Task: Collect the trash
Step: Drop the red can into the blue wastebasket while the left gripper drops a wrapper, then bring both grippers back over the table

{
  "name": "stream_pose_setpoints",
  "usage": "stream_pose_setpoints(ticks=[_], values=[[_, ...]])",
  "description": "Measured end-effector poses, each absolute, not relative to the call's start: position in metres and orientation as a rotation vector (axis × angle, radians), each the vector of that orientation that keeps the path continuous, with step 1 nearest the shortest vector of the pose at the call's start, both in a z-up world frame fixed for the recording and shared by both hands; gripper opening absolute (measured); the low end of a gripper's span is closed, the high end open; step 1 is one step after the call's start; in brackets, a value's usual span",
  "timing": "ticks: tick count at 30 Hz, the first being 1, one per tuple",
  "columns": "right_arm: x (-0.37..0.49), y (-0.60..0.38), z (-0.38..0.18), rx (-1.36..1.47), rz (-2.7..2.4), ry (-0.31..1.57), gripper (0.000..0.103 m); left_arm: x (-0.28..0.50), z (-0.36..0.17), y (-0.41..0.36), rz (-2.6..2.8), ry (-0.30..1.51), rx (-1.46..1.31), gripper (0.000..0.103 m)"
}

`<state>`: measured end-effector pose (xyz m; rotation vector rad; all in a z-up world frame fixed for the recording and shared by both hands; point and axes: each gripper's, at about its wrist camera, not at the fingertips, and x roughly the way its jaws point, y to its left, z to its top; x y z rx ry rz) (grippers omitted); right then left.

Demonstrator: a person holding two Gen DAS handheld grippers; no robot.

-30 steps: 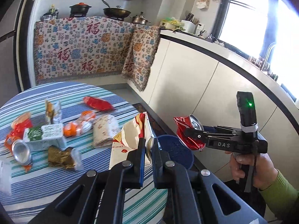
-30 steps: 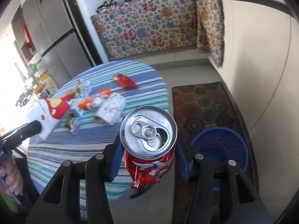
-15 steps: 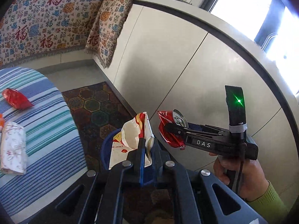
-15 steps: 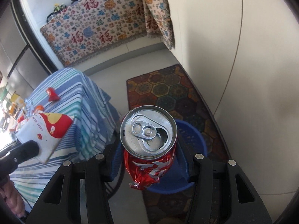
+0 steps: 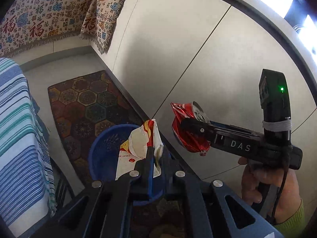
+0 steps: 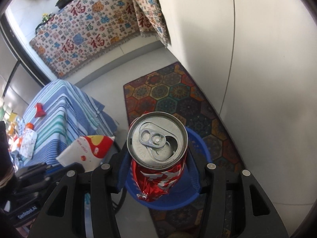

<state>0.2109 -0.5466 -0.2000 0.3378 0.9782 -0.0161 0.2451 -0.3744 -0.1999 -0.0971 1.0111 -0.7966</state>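
My left gripper [image 5: 156, 156] is shut on a crumpled white, red and yellow paper wrapper [image 5: 138, 148], which hangs over the blue bin [image 5: 103, 152] on the floor. That wrapper [image 6: 87, 150] also shows at the left of the right wrist view. My right gripper [image 6: 157, 158] is shut on a crushed red drink can [image 6: 158, 158], silver top toward the camera, above the blue bin [image 6: 200, 148]. From the left wrist view the can [image 5: 186, 127] and the right gripper [image 5: 190, 129] sit just right of the bin, held by a hand [image 5: 271, 186].
A table with a blue and green striped cloth [image 6: 59, 107] stands left of the bin, with several wrappers on it. A patterned hexagon rug [image 6: 178, 97] lies under the bin. White cabinet fronts [image 5: 198, 49] run along the right. A patterned throw [image 6: 89, 33] covers the far counter.
Both grippers have swung away from the table toward the floor and now hang lower over the blue bin. The wrapper and the can stay gripped.
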Motion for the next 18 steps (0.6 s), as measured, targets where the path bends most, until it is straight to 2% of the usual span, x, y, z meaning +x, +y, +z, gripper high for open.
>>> stream_pose_setpoints(ticks=[7,8,9,11,18], values=[[0.214,-0.553,-0.2,0.354,-0.029,0.97,0.055,0.252,-0.211,-0.39,-0.802,1.024,-0.073,0.008],[0.214,-0.555,-0.2,0.356,-0.028,0.969,0.058,0.254,-0.213,-0.392,-0.801,1.027,-0.071,0.011],[0.214,-0.555,-0.2,0.361,-0.028,0.965,0.072,0.256,-0.217,-0.395,-0.798,1.036,-0.072,0.017],[0.213,-0.558,-0.199,0.368,-0.036,0.954,0.078,0.263,-0.221,-0.397,-0.782,1.055,-0.084,0.029],[0.206,-0.56,-0.178,0.29,-0.099,0.868,0.078,0.261,-0.205,-0.386,-0.753,1.021,-0.115,0.034]])
